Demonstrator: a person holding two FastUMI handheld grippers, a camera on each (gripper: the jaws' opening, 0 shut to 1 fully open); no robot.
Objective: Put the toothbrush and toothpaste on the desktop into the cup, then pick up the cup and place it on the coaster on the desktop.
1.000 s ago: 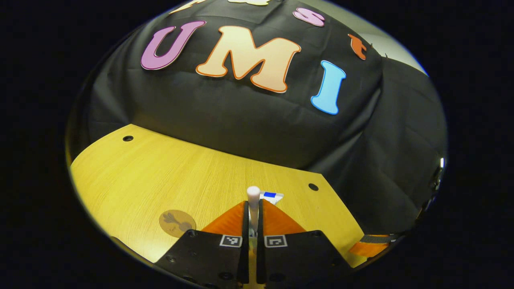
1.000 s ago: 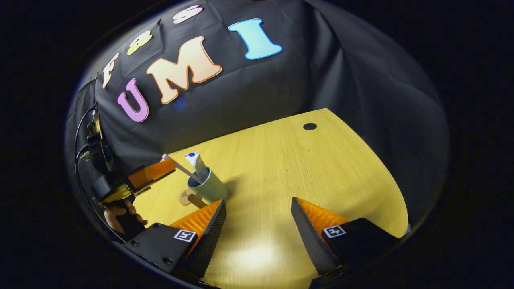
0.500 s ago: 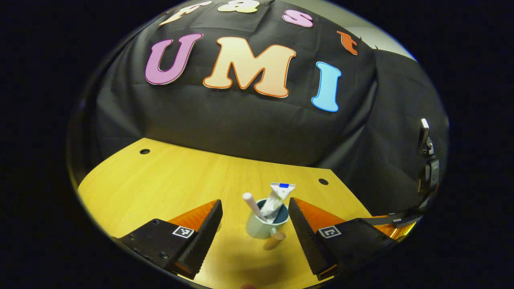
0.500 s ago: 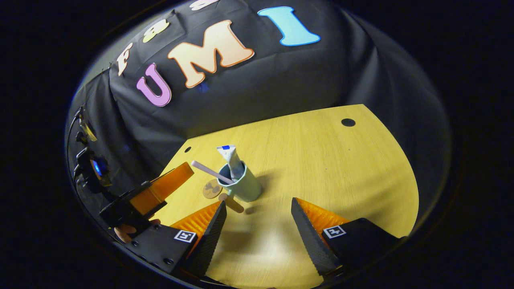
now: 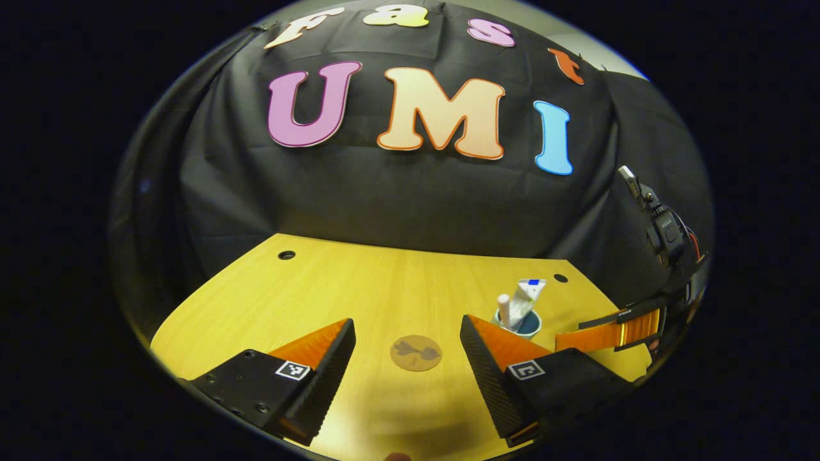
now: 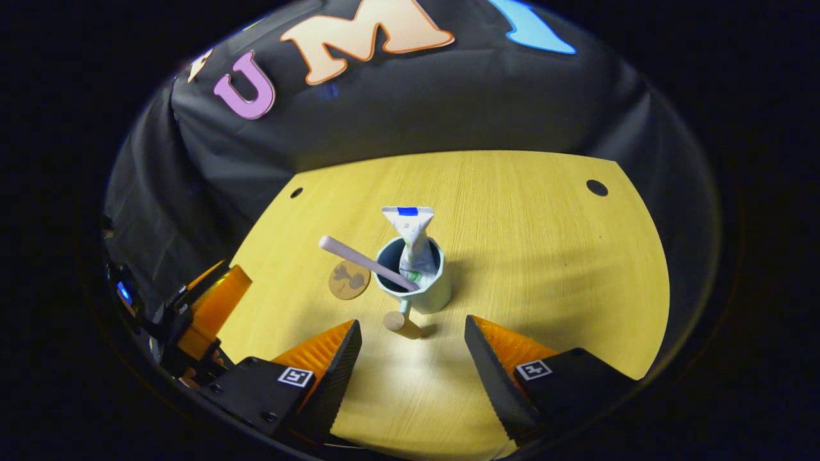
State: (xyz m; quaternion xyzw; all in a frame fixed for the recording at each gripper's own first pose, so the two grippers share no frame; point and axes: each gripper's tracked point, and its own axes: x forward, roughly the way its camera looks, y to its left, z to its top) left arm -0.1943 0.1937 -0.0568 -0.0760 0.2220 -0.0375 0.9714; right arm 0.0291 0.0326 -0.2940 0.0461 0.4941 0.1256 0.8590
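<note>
A pale blue-green cup with a wooden handle stands on the yellow desk. Inside it are a pale toothbrush, leaning out to the left, and a white toothpaste tube, standing upright. A round brown coaster lies flat just left of the cup. My right gripper is open, its fingers a little short of the handle. In the left gripper view, the coaster lies ahead of my open left gripper, and the cup peeks out behind the right finger.
Black cloth walls off the back and sides of the desk. Two dark holes mark the desk's far corners. The right gripper and its hand unit stand at the right edge of the left gripper view.
My left gripper let go of the toothbrush, which now rests in the cup, opened, and swung left and back to face the coaster. My right gripper has closed in on the cup.
</note>
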